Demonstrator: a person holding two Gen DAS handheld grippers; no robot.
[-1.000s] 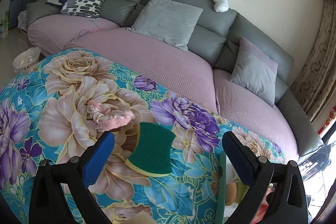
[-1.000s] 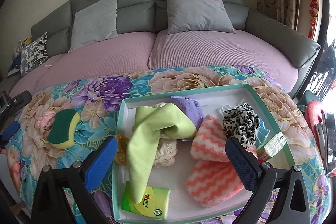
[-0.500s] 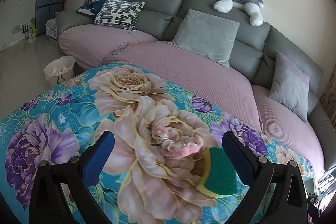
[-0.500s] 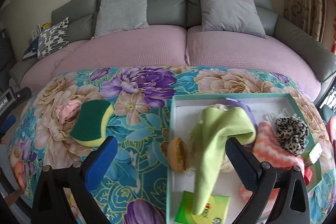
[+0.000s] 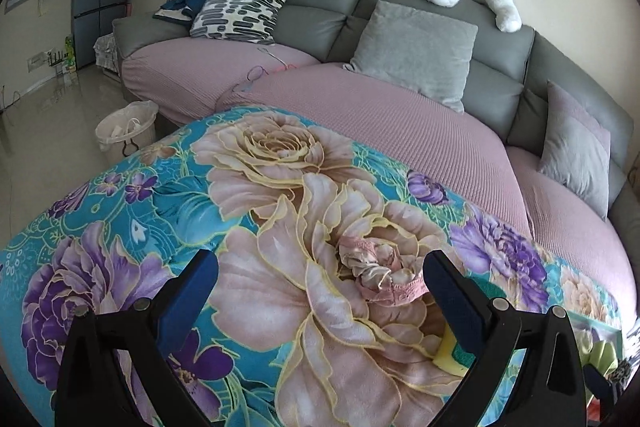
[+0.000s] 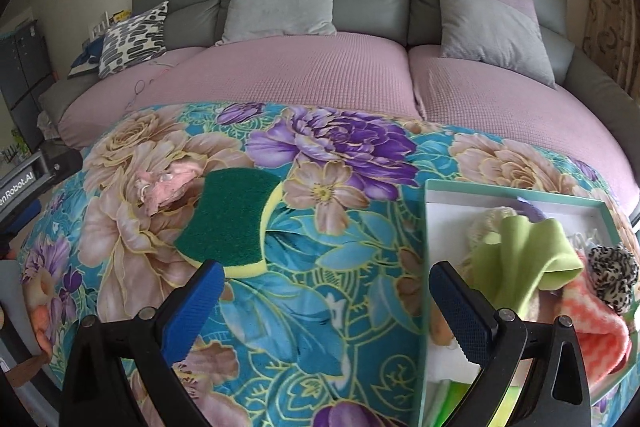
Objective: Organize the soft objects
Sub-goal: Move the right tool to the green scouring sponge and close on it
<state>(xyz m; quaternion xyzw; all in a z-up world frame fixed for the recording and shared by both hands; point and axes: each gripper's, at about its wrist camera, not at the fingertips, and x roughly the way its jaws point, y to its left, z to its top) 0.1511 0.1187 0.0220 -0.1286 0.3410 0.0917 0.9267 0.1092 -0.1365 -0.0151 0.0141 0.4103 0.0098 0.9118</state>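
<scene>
Sponge (image 6: 230,217) whole in right view, mostly hidden behind wide-spread left tool (image 5: 320,281); right tool (image 6: 326,285) likewise wide.

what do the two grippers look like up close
Both look alike. The left gripper and right gripper each have two black angular plastic arms with triangular cut-outs and small silver screw heads. Each arm ends in a flat blue pad; the right gripper's pads show a fine dotted grip texture. No cables, sleeves or hands are in view. The right view also shows the left gripper's body, with white lettering.
</scene>
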